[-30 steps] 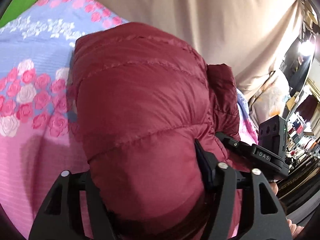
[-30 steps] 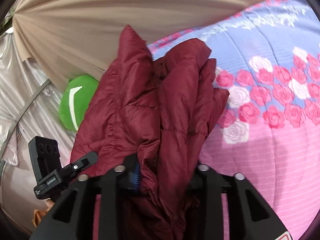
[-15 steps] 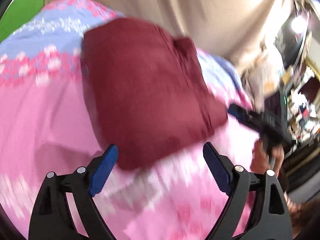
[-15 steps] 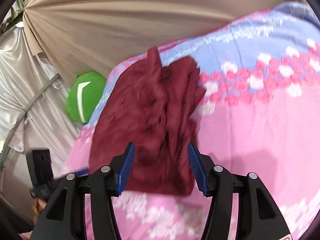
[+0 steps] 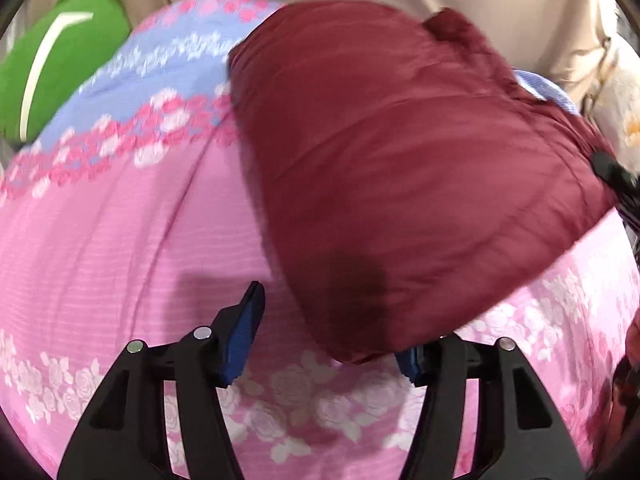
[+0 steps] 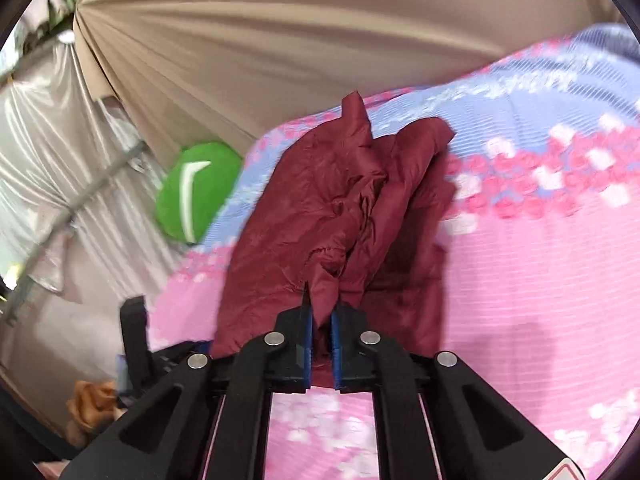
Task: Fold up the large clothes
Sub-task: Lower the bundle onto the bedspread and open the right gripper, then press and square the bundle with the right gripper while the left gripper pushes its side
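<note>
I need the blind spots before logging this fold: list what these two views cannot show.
- Left wrist: right gripper almost wholly behind the maroon jacket.
- Left wrist: left gripper, its right fingertip under the jacket's corner.
- Right wrist: jacket layers motion-blurred; count unclear.
- Right wrist: left gripper blurred, jacket-hidden.

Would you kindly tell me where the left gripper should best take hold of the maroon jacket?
Probably the rounded near corner of the maroon jacket, approached from the front: it bulges over the pink bedspread between the open left gripper fingers.
</note>
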Demonstrator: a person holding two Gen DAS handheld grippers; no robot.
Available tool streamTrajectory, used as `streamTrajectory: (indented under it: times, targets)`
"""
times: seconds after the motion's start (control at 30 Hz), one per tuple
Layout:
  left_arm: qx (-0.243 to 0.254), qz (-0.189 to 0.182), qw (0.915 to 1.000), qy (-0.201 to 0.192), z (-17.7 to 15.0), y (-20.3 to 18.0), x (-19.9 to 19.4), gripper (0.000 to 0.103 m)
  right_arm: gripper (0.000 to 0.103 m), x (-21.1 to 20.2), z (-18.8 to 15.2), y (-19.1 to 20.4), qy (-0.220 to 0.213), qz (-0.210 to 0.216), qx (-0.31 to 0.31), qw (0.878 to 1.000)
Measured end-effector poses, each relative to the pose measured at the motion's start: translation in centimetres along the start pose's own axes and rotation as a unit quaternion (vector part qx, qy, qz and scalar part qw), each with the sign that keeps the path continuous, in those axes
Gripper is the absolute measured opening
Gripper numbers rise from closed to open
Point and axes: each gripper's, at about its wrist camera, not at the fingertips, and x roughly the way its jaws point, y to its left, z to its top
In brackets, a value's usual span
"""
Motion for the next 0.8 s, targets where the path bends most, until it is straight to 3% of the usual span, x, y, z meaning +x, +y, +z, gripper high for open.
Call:
streamTrajectory:
  times: [0.13,0.23,0.37,0.47,0.6,0.73,0.8]
  targets:
    - [0.005,0.017,0.9998,-0.005,-0.7,0.1,0.4,0.057,0.004,3.5,-3.3,-3.3,0.063,-0.062,0.028,0.996]
    - [0.018,0.042,0.9988,-0.016,-0.6,-0.5,0.6,0.058,0.003,4.5,-4.4,-3.3,0.073,-0.084,0.018,0.994]
    - [-0.005,0.023,0.9996,-0.015,-1.0,-0.3,-0.6,0.057,0.004,4.4,-4.0,-3.3,0.083,-0.085,0.024,0.993]
    - [0.003,0.021,0.9993,-0.032,-2.0,-0.8,-3.8,0.057,0.016,2.0,-3.8,-3.4,0.065,-0.077,0.038,0.994]
    - [0.008,0.013,0.9968,-0.079,-2.1,-1.7,-8.5,0.06,0.017,-2.2,-3.2,-1.6,0.014,-0.085,0.022,0.996]
    - [0.017,0.03,0.9936,-0.107,0.1,-4.1,-8.7,0.063,0.014,-2.1,-1.4,1.7,0.0,-0.088,-0.028,0.996]
    - [0.014,0.046,0.993,-0.108,1.1,-4.8,-7.4,0.063,0.012,-0.7,-0.6,3.2,-0.005,-0.11,-0.06,0.992]
